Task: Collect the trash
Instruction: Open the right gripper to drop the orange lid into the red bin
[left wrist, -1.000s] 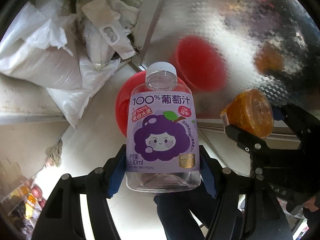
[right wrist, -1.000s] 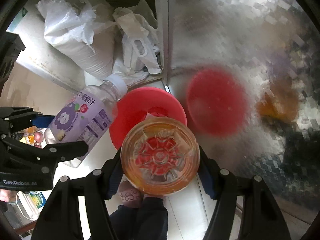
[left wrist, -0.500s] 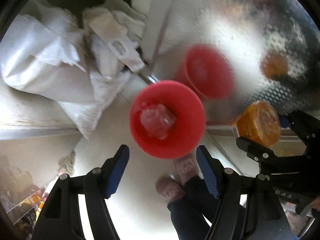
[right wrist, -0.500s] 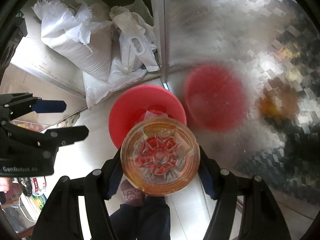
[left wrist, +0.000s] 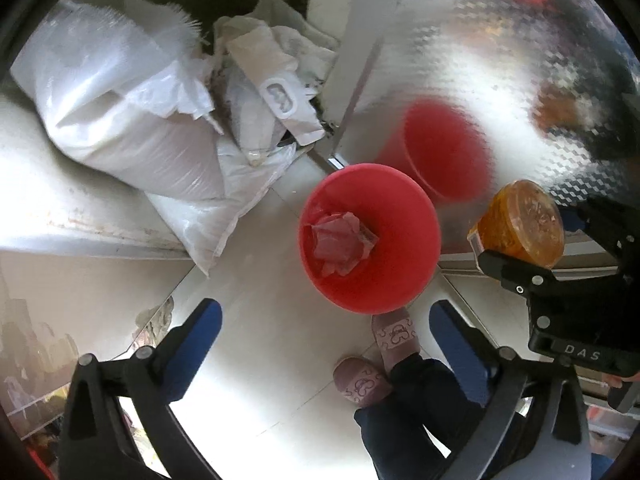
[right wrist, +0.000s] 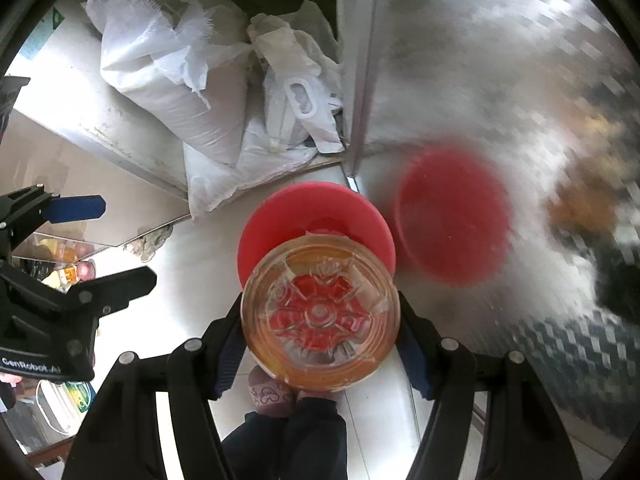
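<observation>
Bottle (right wrist: 320,316) hangs upright, base toward the camera, clamped in right gripper (right wrist: 320,320); left gripper (left wrist: 324,336) opens, empty.

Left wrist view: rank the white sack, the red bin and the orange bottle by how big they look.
1. white sack
2. red bin
3. orange bottle, though it hangs nearer the camera in the right gripper, so its true size is unsure.

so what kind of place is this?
Probably a home utility or storage corner: pale tiled floor, red bin against a textured steel panel, white woven sacks piled beside it.
</observation>
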The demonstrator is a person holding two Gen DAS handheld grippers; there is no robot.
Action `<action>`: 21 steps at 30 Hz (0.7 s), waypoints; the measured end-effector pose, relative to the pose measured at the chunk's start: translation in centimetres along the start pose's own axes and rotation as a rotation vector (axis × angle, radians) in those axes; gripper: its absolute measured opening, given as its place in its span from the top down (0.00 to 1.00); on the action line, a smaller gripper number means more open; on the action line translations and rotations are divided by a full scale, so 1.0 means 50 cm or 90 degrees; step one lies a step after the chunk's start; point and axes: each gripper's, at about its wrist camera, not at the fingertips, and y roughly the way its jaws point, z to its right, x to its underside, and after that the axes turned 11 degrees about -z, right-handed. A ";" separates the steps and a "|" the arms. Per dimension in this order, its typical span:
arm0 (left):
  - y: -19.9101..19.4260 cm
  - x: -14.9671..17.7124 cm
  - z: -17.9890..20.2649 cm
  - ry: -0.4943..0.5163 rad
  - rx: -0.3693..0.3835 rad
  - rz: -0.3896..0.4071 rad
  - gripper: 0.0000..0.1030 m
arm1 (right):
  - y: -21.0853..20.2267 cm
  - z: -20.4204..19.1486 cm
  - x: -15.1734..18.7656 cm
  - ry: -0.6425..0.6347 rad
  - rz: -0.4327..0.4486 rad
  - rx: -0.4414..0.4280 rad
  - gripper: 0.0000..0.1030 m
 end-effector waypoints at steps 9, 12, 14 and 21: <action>0.012 0.003 -0.020 -0.035 0.009 -0.007 0.00 | 0.023 -0.008 -0.023 -0.021 -0.005 0.013 0.36; 0.015 0.003 -0.022 -0.047 0.009 -0.011 0.00 | 0.033 -0.010 -0.029 -0.028 -0.016 0.008 0.14; 0.012 0.005 -0.023 -0.050 0.007 -0.010 0.00 | 0.030 -0.010 -0.029 -0.027 -0.010 0.012 0.10; -0.054 0.039 -0.026 -0.077 0.056 0.008 0.00 | -0.011 -0.019 -0.006 -0.037 0.007 0.020 0.02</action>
